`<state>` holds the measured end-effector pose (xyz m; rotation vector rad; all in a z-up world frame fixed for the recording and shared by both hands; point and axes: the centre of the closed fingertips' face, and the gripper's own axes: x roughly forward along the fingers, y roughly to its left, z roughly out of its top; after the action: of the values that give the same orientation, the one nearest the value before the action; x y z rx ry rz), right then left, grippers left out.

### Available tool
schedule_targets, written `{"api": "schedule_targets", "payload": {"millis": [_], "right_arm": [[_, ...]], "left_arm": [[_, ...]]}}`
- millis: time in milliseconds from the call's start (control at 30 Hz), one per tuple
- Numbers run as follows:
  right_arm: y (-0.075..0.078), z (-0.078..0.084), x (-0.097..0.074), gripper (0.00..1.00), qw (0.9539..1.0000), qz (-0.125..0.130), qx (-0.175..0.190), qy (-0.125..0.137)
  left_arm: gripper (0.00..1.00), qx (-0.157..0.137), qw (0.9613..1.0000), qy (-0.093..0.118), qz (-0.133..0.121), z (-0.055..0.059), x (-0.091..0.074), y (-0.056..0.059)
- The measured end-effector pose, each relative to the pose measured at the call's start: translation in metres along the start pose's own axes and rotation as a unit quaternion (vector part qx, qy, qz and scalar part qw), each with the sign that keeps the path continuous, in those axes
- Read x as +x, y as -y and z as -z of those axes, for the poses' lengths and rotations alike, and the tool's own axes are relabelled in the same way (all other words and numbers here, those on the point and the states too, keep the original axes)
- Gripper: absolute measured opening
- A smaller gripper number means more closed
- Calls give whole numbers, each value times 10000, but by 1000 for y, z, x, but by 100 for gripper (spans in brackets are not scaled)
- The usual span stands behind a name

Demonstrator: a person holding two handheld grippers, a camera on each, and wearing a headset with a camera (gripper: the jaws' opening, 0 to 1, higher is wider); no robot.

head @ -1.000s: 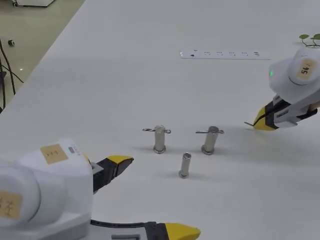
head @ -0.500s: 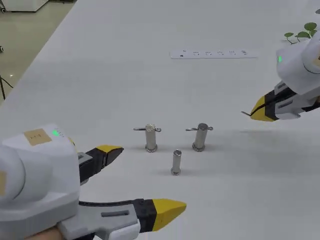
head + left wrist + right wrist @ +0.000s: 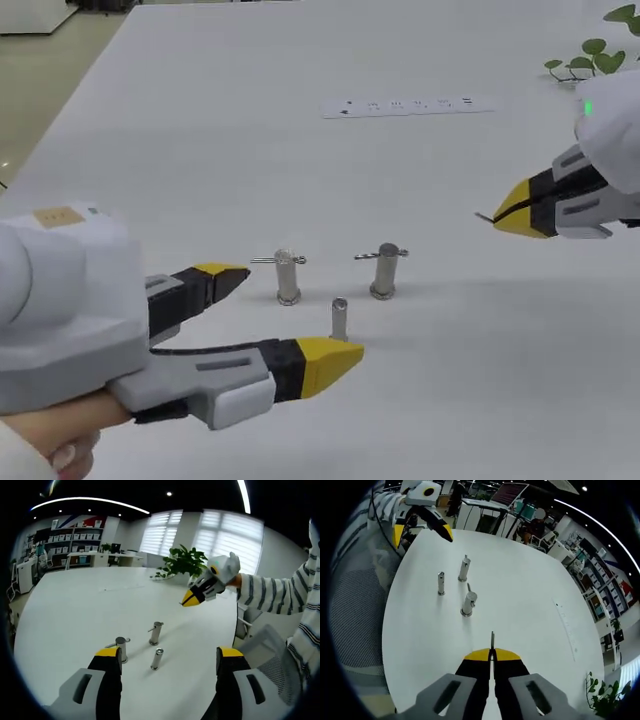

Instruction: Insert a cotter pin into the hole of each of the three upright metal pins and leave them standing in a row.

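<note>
Now, three metal pins (image 3: 339, 318), two with cotter pins (image 3: 278, 260), right claw (image 3: 492, 653) pinching third cotter pin (image 3: 492, 639), left claw (image 3: 168, 654) spread, empty.

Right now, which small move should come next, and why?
Probably carry the right gripper, shut on a cotter pin, toward the bare front pin: both rear pins already hold cotter pins, and the open left gripper is beside the bare one, likely to steady it.

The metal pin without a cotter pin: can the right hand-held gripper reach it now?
Probably yes: bare table lies between the right hand-held gripper, shut on a cotter pin, and that metal pin.
</note>
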<state>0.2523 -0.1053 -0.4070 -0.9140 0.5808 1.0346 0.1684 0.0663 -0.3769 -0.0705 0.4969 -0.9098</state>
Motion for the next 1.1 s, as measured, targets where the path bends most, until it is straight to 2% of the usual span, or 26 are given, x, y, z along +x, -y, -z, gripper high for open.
{"api": "schedule_targets", "payload": {"millis": [167,300,467,633,867,1000,1100], "right_arm": [[-8,-13,-12,0,9998,88,-14,152],[-12,-22,-17,0,9995,151,-156,237],[-20,-33,-21,0,9988,198,-250,382],[-27,-44,-25,0,9975,293,-356,532],[-36,-58,-27,0,9954,367,-569,677],[-41,-66,-27,0,9940,494,-652,727],[-43,-70,-27,0,9932,518,-679,789]], "left_arm": [[71,-28,9998,53,189,-13,10,6],[60,-27,9995,-38,315,-16,18,11],[54,-157,9983,-58,564,-24,27,21],[49,-323,9978,-66,583,-31,35,21],[33,-562,9954,-59,770,-40,44,26],[33,-503,9952,36,834,-45,48,29],[30,-532,9944,-29,918,-45,51,32]]}}
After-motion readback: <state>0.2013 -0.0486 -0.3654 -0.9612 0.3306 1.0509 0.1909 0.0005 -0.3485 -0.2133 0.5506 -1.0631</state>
